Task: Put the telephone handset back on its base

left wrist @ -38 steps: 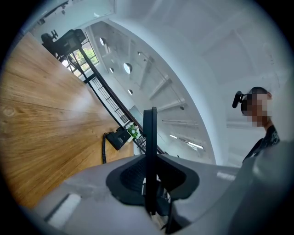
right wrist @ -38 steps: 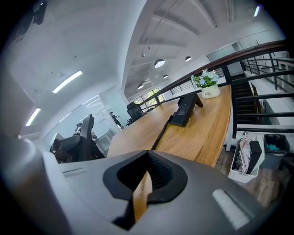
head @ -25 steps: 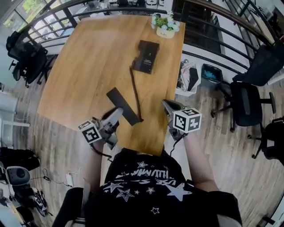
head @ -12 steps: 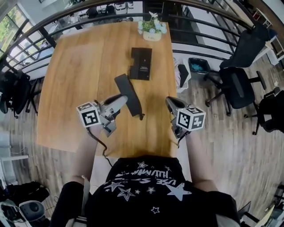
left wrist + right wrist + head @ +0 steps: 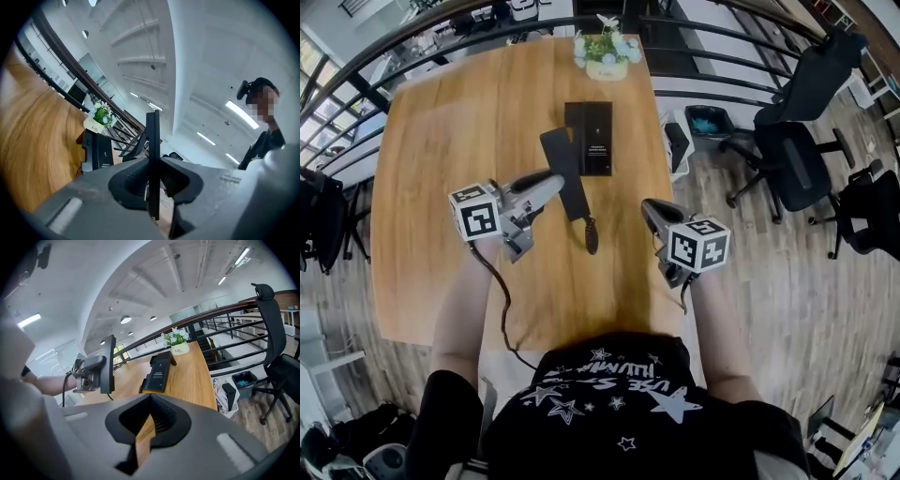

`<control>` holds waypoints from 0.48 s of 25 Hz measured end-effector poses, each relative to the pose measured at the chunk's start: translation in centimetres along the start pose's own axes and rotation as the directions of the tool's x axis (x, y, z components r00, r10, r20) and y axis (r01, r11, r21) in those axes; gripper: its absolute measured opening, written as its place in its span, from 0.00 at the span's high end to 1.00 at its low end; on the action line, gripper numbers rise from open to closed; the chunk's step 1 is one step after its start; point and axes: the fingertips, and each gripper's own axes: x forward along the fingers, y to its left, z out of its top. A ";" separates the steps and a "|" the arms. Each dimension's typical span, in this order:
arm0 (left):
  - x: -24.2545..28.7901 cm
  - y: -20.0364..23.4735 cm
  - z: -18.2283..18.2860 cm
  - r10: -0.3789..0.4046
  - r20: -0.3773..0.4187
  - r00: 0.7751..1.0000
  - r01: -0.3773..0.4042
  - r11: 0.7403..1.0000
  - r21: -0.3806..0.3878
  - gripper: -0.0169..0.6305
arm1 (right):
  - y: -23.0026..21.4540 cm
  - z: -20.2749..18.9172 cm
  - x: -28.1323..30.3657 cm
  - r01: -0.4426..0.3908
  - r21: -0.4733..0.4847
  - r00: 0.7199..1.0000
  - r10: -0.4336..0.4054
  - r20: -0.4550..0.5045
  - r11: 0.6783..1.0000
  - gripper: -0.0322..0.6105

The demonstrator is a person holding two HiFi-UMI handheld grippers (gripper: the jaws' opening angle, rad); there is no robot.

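The black telephone base [image 5: 589, 138] lies flat on the wooden table [image 5: 431, 159], towards its far end. My left gripper [image 5: 546, 184] is shut on the flat black handset [image 5: 565, 175], which hangs over the table just left of the base and partly overlaps its near left corner. In the left gripper view the handset [image 5: 152, 140] stands edge-on between the pads, with the base [image 5: 97, 152] beyond. Its cord [image 5: 590, 234] trails down to the table. My right gripper [image 5: 650, 212] hovers near the table's right edge, shut and empty, with base [image 5: 158, 371] and handset [image 5: 109, 364] ahead.
A white pot of flowers [image 5: 605, 56] stands at the table's far edge behind the base. Right of the table are a small bin [image 5: 678, 145] and black office chairs [image 5: 797, 159] on the wood floor. A railing [image 5: 722, 37] runs behind the table.
My left gripper has carried the handset away from the near edge of the table to right beside the base. The right gripper kept its place near the right edge.
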 end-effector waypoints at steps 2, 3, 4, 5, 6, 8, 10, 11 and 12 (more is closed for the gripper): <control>0.6 1.4 0.5 -0.010 -0.023 1.000 0.010 1.000 0.002 0.86 | -0.5 0.1 0.8 0.003 0.006 1.000 -0.003 -0.013 1.000 0.95; 0.9 2.0 0.7 -0.015 -0.036 0.999 0.015 1.000 0.004 0.86 | -0.8 0.2 1.2 0.005 0.010 1.000 -0.005 -0.018 1.000 0.95; 1.2 2.7 0.9 -0.020 -0.051 0.999 0.020 1.000 0.010 0.86 | -1.1 0.3 1.7 0.006 0.014 1.000 -0.006 -0.022 1.000 0.95; 1.5 3.4 1.0 -0.024 -0.067 0.997 0.025 0.999 0.019 0.86 | -1.3 0.4 2.2 0.006 0.018 1.000 -0.005 -0.025 1.000 0.95; 1.8 4.1 1.1 -0.027 -0.084 0.996 0.030 0.999 0.033 0.86 | -1.5 0.4 2.6 0.005 0.022 1.000 -0.004 -0.029 1.000 0.95; 2.4 5.5 1.2 -0.033 -0.115 0.993 0.040 0.997 0.064 0.86 | -1.9 0.3 3.5 0.003 0.031 0.999 -0.002 -0.039 1.000 0.95; 3.0 6.7 1.3 -0.032 -0.139 0.990 0.045 0.995 0.089 0.86 | -2.3 0.1 4.3 0.001 0.042 0.999 0.001 -0.051 0.999 0.95; 3.3 7.3 1.3 -0.029 -0.149 0.988 0.044 0.994 0.099 0.86 | -2.4 0.0 4.8 -0.002 0.047 0.998 0.004 -0.057 0.999 0.95; 3.5 7.9 1.4 -0.025 -0.161 0.987 0.043 0.993 0.111 0.86 | -2.5 -0.1 5.2 -0.005 0.051 0.998 0.009 -0.062 0.999 0.95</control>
